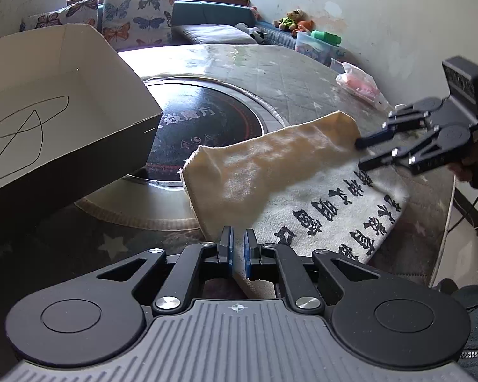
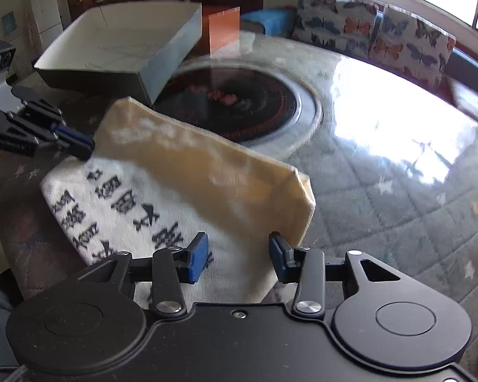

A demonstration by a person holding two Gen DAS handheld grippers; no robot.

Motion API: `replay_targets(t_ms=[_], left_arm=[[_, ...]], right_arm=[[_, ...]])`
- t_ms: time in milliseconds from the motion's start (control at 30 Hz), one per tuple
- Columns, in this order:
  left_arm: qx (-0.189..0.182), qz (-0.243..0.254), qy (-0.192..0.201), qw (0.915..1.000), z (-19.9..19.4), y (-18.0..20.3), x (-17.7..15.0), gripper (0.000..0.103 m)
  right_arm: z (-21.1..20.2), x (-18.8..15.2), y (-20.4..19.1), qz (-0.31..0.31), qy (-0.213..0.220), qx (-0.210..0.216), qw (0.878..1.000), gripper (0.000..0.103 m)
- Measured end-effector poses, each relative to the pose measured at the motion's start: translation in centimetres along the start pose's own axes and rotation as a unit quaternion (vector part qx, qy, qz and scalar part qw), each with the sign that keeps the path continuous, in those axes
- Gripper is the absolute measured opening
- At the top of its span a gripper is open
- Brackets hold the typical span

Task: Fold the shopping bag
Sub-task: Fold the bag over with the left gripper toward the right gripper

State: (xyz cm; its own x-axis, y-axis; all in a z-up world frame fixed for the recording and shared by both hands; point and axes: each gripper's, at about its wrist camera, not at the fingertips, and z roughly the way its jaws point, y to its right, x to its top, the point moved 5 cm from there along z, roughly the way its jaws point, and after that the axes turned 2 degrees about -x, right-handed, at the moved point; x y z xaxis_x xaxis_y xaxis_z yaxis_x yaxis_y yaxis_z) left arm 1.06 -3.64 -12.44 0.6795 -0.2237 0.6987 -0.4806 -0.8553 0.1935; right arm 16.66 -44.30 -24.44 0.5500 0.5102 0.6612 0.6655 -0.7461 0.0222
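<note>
Bag: we see the shopping bag (image 1: pixel 271 172) on the round table (image 1: pixel 302 73), half folded.
Left gripper (image 1: pixel 238 248): clamped onto the bag's edge.
Right gripper (image 2: pixel 238 254): jaws apart over the cloth, gripping nothing.
Blur: the print is unreadable to us.

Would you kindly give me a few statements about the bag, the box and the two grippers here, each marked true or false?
1. The left gripper is shut on an edge of the shopping bag. True.
2. The right gripper is clamped tight on the bag. False: its jaws stand apart, with the cloth between them but not pressed.
3. Part of the bag is folded over, showing a plain yellowish side above the printed side. True.
4. The cardboard box holds several toys. False: its inside shows only a pen scribble.
5. The bag lies on the floor. False: it rests on the round table, near the dark hotplate.
</note>
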Motion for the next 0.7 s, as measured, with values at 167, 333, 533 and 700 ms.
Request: replay_targets(t_ms=[167,333,533,700], left_arm=[[-0.003,-0.005,0.003,1.0000,-0.1,-0.1,-0.1,0.007],[-0.008,-0.012,0.003,0.9999,-0.2,-0.3,0.0,0.007],[-0.004,-0.026,0.033,0.9991,-1.4,-0.8,1.5,0.017],[0.019,-0.035,0.059,0.9975,-0.8,-1.6,3.0,0.023]], right_arm=[[0.9,1.2,0.6,0.008,0.014,-0.006,1.000,0.045],[1.6,1.6,0.7,0.010,0.017,-0.002,1.000,0.045],[-0.9,-0.1,-1.1,0.022,-0.005,0.063,0.998,0.046],[-2.7,-2.2,-3.4,0.038,-0.034,0.132,0.990,0.046]])
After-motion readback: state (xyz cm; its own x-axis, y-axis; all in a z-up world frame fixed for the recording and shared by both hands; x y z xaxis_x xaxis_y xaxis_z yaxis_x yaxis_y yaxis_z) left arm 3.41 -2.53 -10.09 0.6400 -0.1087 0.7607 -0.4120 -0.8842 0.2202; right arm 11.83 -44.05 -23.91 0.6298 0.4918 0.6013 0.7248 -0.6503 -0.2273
